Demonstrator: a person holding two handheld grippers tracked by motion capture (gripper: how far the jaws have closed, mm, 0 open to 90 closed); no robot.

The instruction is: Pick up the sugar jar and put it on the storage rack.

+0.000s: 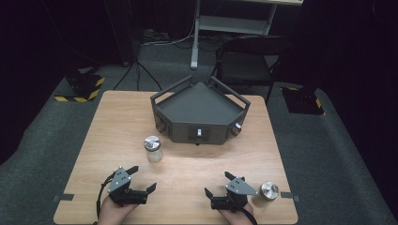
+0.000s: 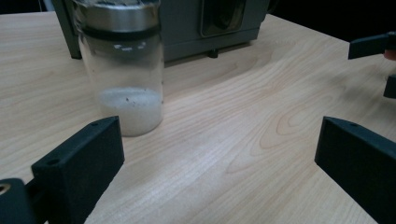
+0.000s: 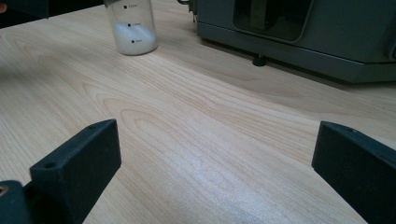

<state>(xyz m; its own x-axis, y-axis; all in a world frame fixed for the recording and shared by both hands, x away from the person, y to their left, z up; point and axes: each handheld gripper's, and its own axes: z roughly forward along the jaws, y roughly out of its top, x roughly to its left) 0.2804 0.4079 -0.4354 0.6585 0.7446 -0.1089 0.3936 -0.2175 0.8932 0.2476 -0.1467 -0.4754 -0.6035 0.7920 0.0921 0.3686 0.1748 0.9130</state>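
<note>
A: Status? Where are the grippers held?

B: Left gripper [image 1: 141, 180] is parked near the table [image 1: 103, 126] edge at approx 7 o'clock, jaws spread wide, nothing between them. Right gripper [image 1: 216, 183] is at approx 5 o'clock, jaws also wide, also empty.

A: And the jars?

B: Two are seen. A jar with white powder [image 1: 153, 149] stands upright w/ a metal lid on, roughly table centre, just at 7 o'clock of the grey tray box [image 1: 199, 110]. In the left gripper view that jar [image 2: 122, 70] is found ahead, a bit left of the jaw line, not touched. A second jar [image 1: 264, 193], tan contents, is lying just beside the right gripper at its 3 o'clock; contact can't be judged.

A: So what's been done?

B: Nothing that can be read off, imo. Both lids appear on, tray box looks empty on top, no jar is gripped. Work is judged to be at the start.

A: What's left?

B: Prob. everything: a jar has to be approached, closed on and moved. The white-powder jar seems the likelier first pick for the left gripper, since it's lined up nearly ahead.
</note>
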